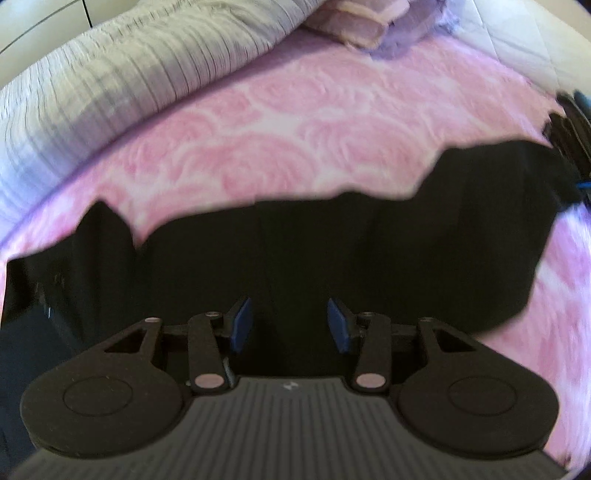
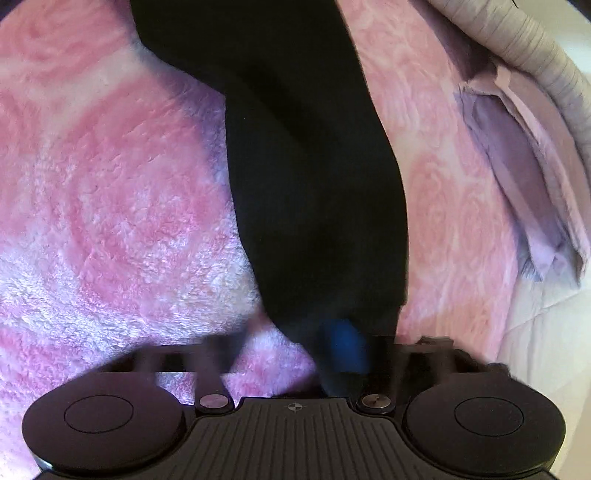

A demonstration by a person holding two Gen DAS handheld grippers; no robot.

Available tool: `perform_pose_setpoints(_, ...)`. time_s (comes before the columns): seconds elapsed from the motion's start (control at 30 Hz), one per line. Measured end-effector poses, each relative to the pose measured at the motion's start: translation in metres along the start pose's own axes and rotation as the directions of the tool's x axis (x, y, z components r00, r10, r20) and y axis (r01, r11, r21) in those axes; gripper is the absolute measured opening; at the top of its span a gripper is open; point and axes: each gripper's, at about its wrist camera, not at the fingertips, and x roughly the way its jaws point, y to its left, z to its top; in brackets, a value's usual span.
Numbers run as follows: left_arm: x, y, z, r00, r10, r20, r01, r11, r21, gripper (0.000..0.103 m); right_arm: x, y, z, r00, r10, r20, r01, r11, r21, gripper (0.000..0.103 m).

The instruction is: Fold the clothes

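Pink rose blanket (image 1: 295,122) below me, black garment (image 1: 332,251) spread under my half-open, empty left gripper (image 1: 290,325), while my right gripper (image 2: 341,350) pinches its end.

Pink fleece blanket (image 1: 295,110) with a rose pattern, spread over the bed. Grey ribbed quilt (image 1: 110,62) bunched along its far left edge in the left view, at upper right (image 2: 546,48) in the right view. Small heap of folded pale pink and lilac cloth (image 1: 369,26) just beside the quilt, resting on the blanket; same heap (image 2: 524,162) at right in the right view. Pale sheet (image 2: 535,332) beyond the blanket's edge.
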Motion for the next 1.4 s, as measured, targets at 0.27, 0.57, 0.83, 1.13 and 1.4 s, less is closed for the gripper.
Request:
perform_pose_setpoints(0.27, -0.030, -0.002, -0.047, 0.999, -0.028, -0.045, 0.026, 0.999, -0.032, 0.040, -0.047, -0.002, -0.013, 0.994, -0.041, -0.100, 0.046, 0.998, 0.050, 0.011)
perform_pose_setpoints(0.57, -0.078, 0.009, -0.083, 0.999, -0.008, -0.041, 0.004, 0.996, -0.094, 0.041, -0.034, 0.061, -0.018, 0.986, -0.077, -0.145, 0.064, 0.993, -0.097, 0.035)
perform_pose_setpoints(0.83, -0.139, 0.073, -0.161, 0.985, 0.135, -0.110, -0.162, 0.941, -0.295, 0.042, -0.074, 0.076, 0.008, 0.994, -0.022, -0.107, 0.025, 0.999, 0.022, 0.056)
perform_pose_setpoints(1.13, -0.169, 0.094, -0.216, 0.963, 0.185, -0.195, -0.241, 0.914, -0.325, 0.044, -0.067, -0.013, -0.075, 0.965, 0.097, 0.245, -0.263, 0.301, 0.917, 0.057)
perform_pose_setpoints(1.4, -0.137, 0.052, -0.176, 0.972, 0.112, -0.208, -0.153, 0.970, -0.190, 0.044, -0.007, -0.027, -0.150, 0.940, -0.079, 0.332, -0.339, -0.329, 0.881, 0.057)
